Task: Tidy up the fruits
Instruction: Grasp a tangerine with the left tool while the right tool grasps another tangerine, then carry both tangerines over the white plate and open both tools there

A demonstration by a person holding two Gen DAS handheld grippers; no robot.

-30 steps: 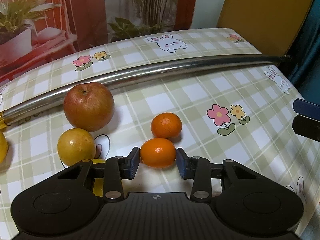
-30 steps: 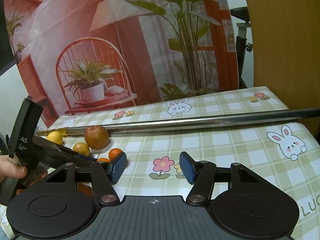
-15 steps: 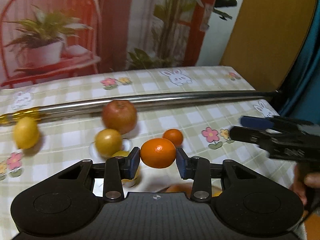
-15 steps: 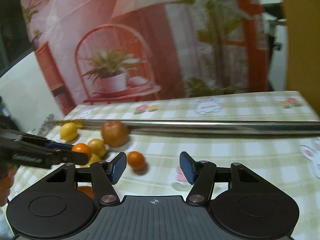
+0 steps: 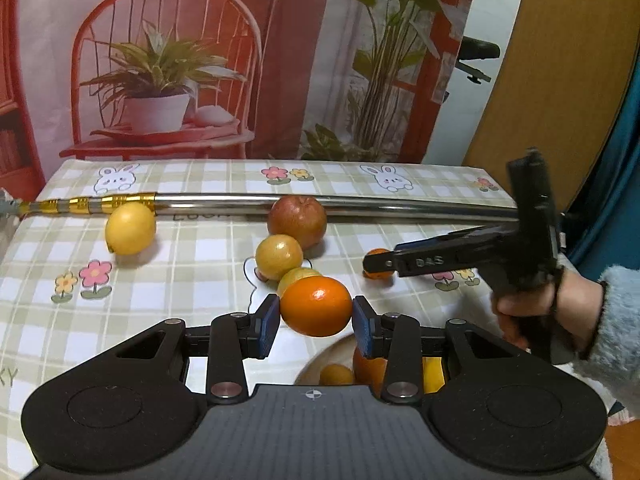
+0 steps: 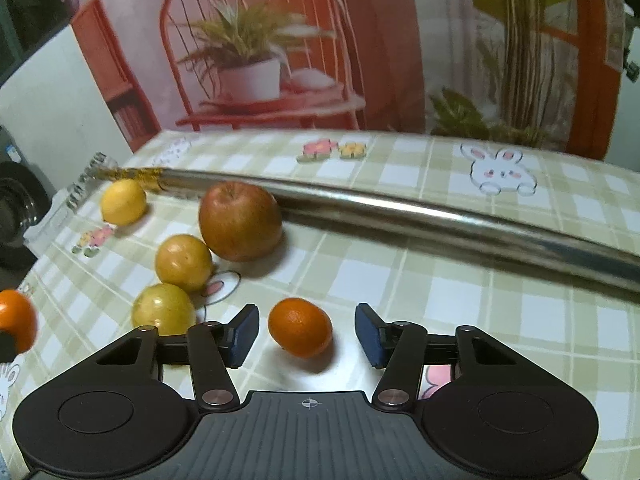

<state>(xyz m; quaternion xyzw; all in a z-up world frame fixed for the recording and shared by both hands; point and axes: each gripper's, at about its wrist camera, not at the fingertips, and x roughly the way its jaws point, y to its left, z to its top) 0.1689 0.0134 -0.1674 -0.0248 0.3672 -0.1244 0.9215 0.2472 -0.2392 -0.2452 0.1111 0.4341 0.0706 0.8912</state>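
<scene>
My left gripper (image 5: 316, 320) is shut on a large orange (image 5: 316, 306) and holds it in the air above a pale plate (image 5: 310, 366) that carries several small fruits. That same orange (image 6: 16, 318) shows at the left edge of the right wrist view. My right gripper (image 6: 307, 336) is open, low over the tablecloth, with a small orange (image 6: 300, 332) lying between its fingers, untouched. From the left wrist view the right gripper (image 5: 374, 266) is seen side-on, half hiding that small orange (image 5: 376, 256).
A red apple (image 6: 240, 226), two yellow round fruits (image 6: 184, 262) (image 6: 164, 310) and a lemon (image 6: 123, 201) lie on the checked tablecloth. A long steel pole (image 6: 400, 212) crosses the table behind them. A hand (image 5: 520, 304) in a fluffy sleeve holds the right gripper.
My left gripper closed on the large orange, lifted it and drew back over the plate. My right gripper swung left and down until the small orange lay between its open fingers.
</scene>
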